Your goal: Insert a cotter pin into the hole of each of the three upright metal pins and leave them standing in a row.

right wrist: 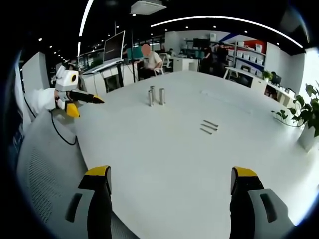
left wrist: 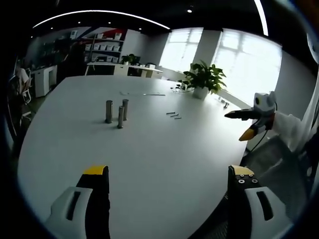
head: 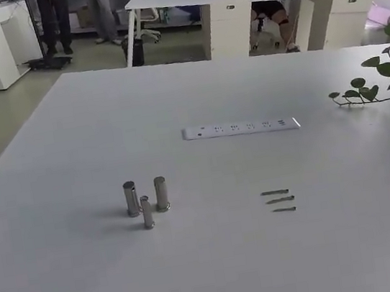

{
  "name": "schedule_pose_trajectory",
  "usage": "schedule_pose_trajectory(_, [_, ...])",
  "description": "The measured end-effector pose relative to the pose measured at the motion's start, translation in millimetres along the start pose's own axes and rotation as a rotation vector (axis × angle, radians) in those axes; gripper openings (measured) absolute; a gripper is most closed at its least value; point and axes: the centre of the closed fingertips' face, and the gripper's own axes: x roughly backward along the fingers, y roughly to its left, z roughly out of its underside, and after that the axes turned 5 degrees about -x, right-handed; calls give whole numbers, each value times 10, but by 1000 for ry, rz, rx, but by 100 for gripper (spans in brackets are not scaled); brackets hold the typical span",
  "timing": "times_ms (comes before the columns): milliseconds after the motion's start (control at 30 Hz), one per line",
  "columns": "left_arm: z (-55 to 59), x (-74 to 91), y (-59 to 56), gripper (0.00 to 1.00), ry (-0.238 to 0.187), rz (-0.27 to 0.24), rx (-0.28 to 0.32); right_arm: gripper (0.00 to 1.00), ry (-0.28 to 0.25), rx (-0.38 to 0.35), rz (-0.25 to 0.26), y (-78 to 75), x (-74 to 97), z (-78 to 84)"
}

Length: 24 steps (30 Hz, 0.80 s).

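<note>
Three metal pins (head: 147, 212) stand clustered, cotter pins (head: 280, 200) apart

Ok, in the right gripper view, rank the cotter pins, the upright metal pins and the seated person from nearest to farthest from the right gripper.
From the right gripper:
1. Cotter pins, on the table ahead, slightly right.
2. Upright metal pins, farther along the table, slightly left.
3. Seated person, beyond the table's far edge.

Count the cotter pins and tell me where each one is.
3 cotter pins, flat on the table, right of the metal pins, in a short column: the far one, the middle one, the near one. None looks hidden.
</note>
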Motion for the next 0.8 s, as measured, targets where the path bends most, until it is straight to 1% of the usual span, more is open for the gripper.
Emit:
schedule_pose_trajectory(100, [4, 1, 5, 99, 3, -5, 7, 98, 11, 7, -1, -1, -13, -3])
schedule_pose_trajectory(200, [16, -7, 30, 99, 15, -8, 2, 98, 9, 54, 23, -34, -8, -53])
schedule_pose_trajectory(267, [-6, -13, 39, 99, 26, -4, -7, 98, 1, 64, 26, -31, -5, -94])
schedule_pose_trajectory(367, [-61, -20, 96, 97, 30, -13, -22, 96, 6, 79, 24, -25, -13, -117])
schedule_pose_trajectory(400, [-95, -29, 130, 96, 27, -20, -22, 96, 13, 84, 30, -38, -23, -115])
schedule_pose_trajectory(433, [-106, -33, 140, 96, 26, -22, -22, 96, 15, 88, 29, -36, -25, -112])
schedule_pose_trajectory(500, [-193, -66, 193, 95, 21, -38, -35, 96, 27, 95, 22, -33, -42, -100])
schedule_pose_trajectory(533, [-254, -86, 224, 94, 11, -51, -46, 96, 31, 98, 21, -36, -48, -96])
schedule_pose_trajectory(567, [-273, -92, 230, 94, 6, -53, -50, 95, 33, 98, 20, -41, -53, -96])
schedule_pose_trajectory(667, [-399, -169, 297, 91, -14, -56, -65, 95, 41, 103, 41, -110, -66, -89])
schedule_pose_trajectory(733, [-460, -221, 324, 90, -12, -54, -88, 95, 52, 100, 47, -151, -76, -74])
schedule_pose_trajectory(767, [-476, -243, 339, 90, -3, -55, -98, 95, 53, 101, 47, -161, -78, -73])
schedule_pose_trajectory(800, [-505, -269, 355, 90, 7, -55, -122, 95, 53, 99, 45, -171, -80, -72])
